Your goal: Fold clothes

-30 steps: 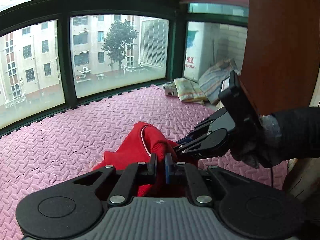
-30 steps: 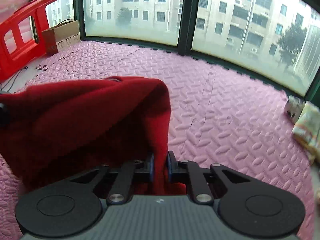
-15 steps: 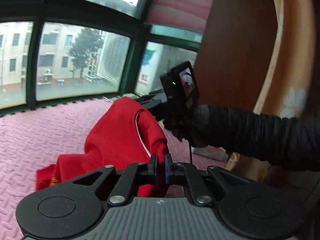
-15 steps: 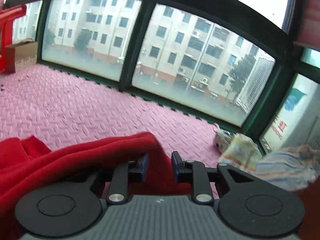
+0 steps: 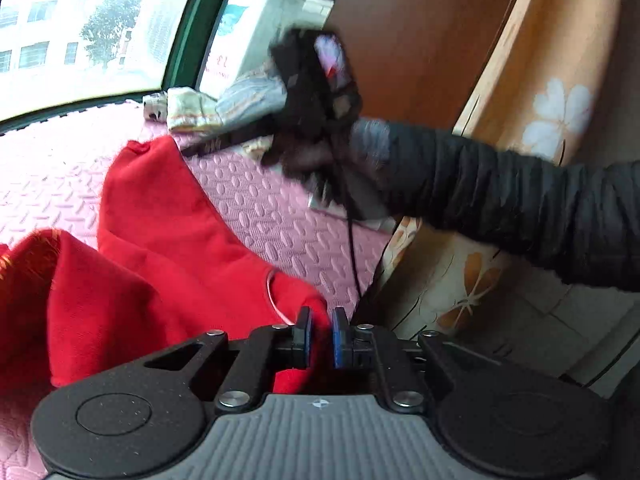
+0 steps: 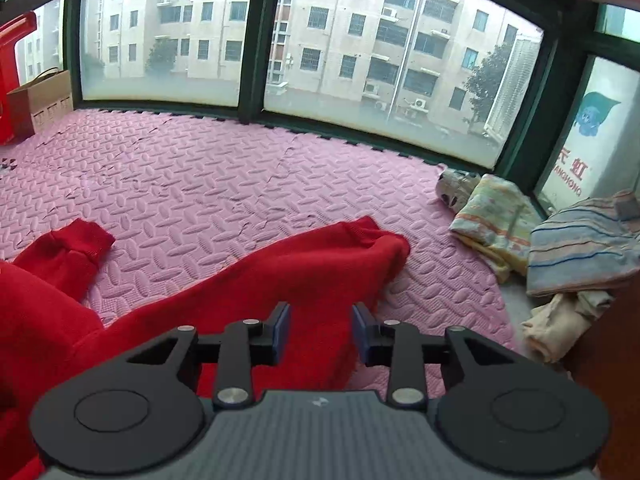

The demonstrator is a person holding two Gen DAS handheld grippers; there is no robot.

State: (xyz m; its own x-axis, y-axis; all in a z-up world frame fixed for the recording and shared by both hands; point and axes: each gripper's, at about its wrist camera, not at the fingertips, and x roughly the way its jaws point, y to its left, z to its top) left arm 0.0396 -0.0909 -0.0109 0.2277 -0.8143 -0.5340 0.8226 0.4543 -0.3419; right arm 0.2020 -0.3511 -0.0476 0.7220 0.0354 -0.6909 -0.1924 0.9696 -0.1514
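A red sweater [image 6: 280, 276] lies on the pink foam mat [image 6: 208, 184], one sleeve stretched toward the right and its other cuff [image 6: 76, 240] at the left. My right gripper [image 6: 320, 326] is open above the sleeve, holding nothing. In the left wrist view my left gripper [image 5: 320, 334] is shut on a fold of the red sweater [image 5: 168, 248] near its neckline. The right gripper [image 5: 316, 92] shows there too, blurred, held by a black-sleeved arm above the mat.
Folded cloths [image 6: 496, 220] and a striped blanket [image 6: 588, 248] are piled at the right by the window corner. A cardboard box [image 6: 40, 100] and a red plastic frame [image 6: 16, 56] stand at the far left. A wooden cabinet [image 5: 440, 40] stands to the right.
My right gripper has opened and let go of the sweater, whose sleeve now lies on the mat. My left gripper has swung right, still holding the sweater.
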